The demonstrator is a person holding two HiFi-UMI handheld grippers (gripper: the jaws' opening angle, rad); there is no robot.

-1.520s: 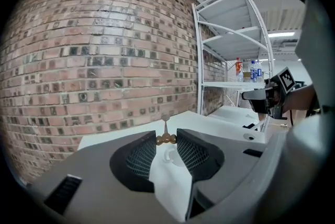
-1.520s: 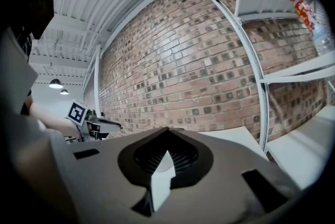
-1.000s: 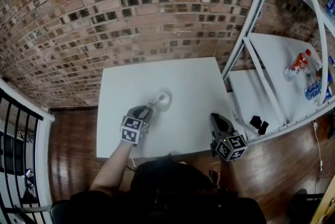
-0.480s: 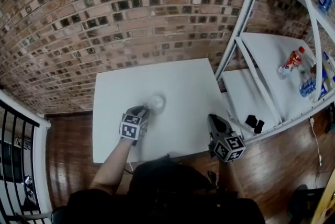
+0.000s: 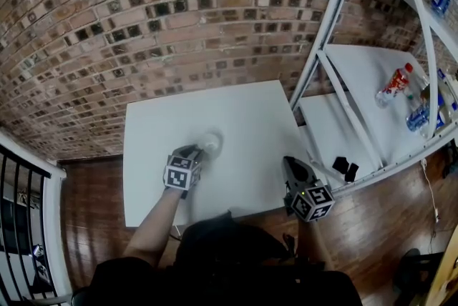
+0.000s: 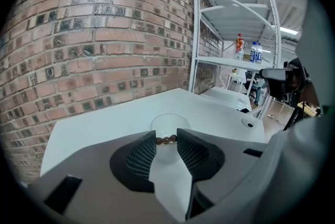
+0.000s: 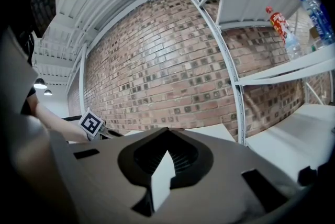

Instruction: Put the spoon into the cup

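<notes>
A clear plastic cup (image 6: 168,122) stands near the middle of the white table (image 5: 243,111). My left gripper (image 6: 166,136) is just in front of the cup and is shut on the spoon's thin brown beaded handle (image 6: 166,139). The rest of the spoon is hidden behind the jaws. In the head view the left gripper (image 5: 195,152) touches the near side of the cup (image 5: 212,141). My right gripper (image 5: 294,167) hangs at the table's right front corner, well away from the cup. Its jaws meet with nothing between them, as the right gripper view (image 7: 167,133) shows.
A brick wall (image 5: 179,18) rises behind the table. A white metal shelf rack (image 5: 336,47) stands to the right, with bottles (image 5: 392,86) on one shelf and small black objects (image 5: 345,169) on the lower one. A black railing (image 5: 21,226) is at the left.
My left gripper has moved with the spoon a little toward the cup and lower. The right gripper has stayed where it was.
</notes>
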